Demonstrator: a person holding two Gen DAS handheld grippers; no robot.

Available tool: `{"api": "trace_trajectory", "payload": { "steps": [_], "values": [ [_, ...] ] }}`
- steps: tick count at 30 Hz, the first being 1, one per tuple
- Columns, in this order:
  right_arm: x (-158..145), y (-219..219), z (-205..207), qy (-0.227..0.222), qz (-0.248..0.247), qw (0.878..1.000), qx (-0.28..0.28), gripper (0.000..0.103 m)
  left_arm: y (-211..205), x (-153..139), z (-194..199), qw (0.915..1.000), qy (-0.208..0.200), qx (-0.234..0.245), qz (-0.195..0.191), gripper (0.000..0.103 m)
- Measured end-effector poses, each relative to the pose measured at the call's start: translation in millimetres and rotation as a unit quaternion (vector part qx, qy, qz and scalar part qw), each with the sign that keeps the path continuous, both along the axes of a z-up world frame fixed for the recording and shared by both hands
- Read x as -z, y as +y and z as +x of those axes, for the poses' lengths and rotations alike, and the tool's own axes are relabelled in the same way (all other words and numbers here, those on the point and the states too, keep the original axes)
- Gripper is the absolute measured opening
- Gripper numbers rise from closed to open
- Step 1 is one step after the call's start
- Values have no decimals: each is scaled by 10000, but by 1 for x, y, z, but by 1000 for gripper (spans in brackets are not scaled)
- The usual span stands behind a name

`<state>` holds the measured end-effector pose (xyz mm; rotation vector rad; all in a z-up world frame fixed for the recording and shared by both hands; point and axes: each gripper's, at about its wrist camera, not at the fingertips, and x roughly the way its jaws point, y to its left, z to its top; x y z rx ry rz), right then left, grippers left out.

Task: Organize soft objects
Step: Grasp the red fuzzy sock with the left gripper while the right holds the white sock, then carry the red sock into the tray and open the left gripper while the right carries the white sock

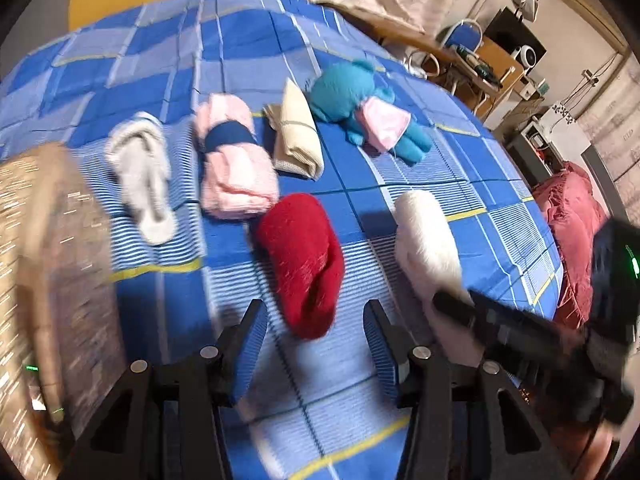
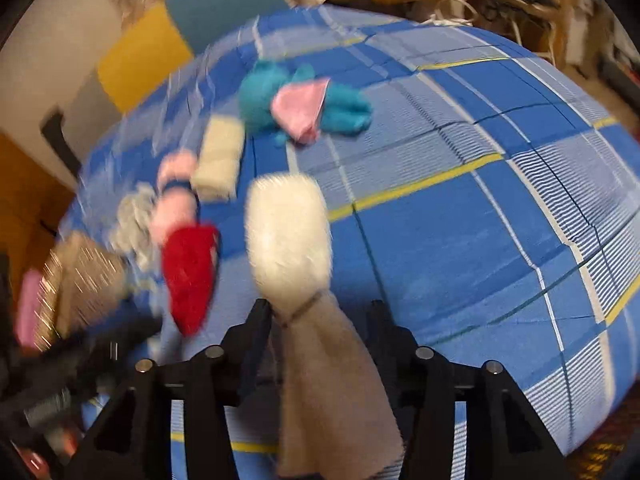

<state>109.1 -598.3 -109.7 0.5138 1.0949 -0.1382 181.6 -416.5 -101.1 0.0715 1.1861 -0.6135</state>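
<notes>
From the left wrist, the left gripper point(image 1: 316, 334) hangs with jaws released over the fuzzy red sock roll point(image 1: 304, 256) on the blue checked bed sheet point(image 1: 420, 176); the woven basket point(image 1: 52, 264) blurs at the frame edge. From the right wrist, the right gripper point(image 2: 320, 320) stands released around the fluffy white sock's point(image 2: 288, 236) beige cuff, its end cut off; whether they touch is unclear.

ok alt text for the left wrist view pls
The open left gripper hovers over a red sock on a blue checked bedspread. Beyond lie a white sock, pink roll, grey sock, beige cloth and teal plush; a wicker basket stands left.
</notes>
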Motion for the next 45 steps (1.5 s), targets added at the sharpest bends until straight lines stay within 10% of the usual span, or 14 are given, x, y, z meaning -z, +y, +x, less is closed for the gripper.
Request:
{"api": "trace_trajectory", "payload": {
  "steps": [12, 18, 29, 37, 45],
  "values": [
    [-8, -27, -15, -167, 551, 9962, 656, 37, -32, 24, 22, 9977, -423, 68, 524, 60],
    [-10, -23, -15, -275, 765, 9953, 531, 37, -9, 18, 7, 9980, -553, 85, 293, 25],
    [3, -10, -13, -273, 1109, 9925, 447, 37, 27, 7, -82, 9923, -894, 857, 71, 22],
    [1, -7, -15, -336, 800, 9956, 350, 37, 96, -28, -136, 9826, -1214, 1346, -398, 22],
    [6, 22, -24, -787, 904, 9925, 219, 37, 199, -58, -137, 9833, -1446, 818, -746, 22]
  ]
}}
